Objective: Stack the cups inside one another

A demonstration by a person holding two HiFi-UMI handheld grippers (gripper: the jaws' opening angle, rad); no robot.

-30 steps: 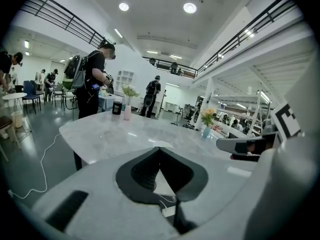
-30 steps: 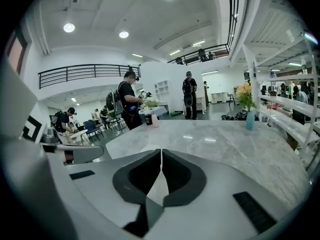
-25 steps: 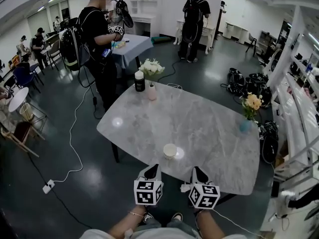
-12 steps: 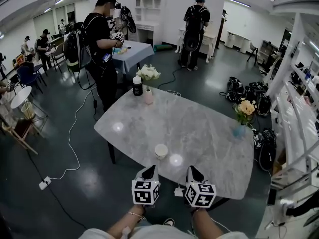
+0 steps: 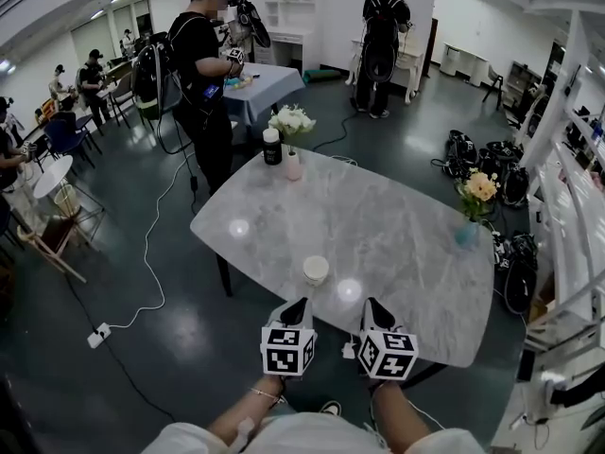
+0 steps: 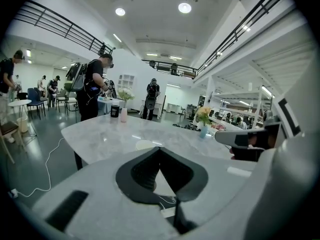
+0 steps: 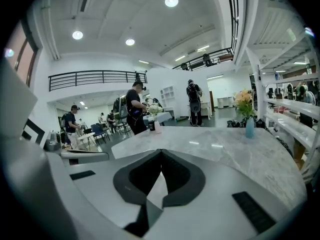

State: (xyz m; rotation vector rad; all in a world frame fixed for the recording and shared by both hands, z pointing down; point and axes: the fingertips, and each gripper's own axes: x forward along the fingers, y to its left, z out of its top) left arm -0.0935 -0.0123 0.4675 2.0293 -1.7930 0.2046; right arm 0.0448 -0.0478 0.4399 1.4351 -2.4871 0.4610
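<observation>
Two clenched, empty grippers: my left gripper (image 5: pixel 299 305) and right gripper (image 5: pixel 371 305) hang side by side at the marble table's (image 5: pixel 406 216) near edge. The cream cup (image 5: pixel 316 270) stands on the table just beyond them.

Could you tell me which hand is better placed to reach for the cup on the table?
Probably left: the cup lies nearly straight ahead of the left gripper; the right gripper stands further aside.

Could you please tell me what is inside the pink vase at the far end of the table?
The pink vase holds white flowers, their blooms above its rim. Their lower stems, and any water, are hidden by its wall.
</observation>
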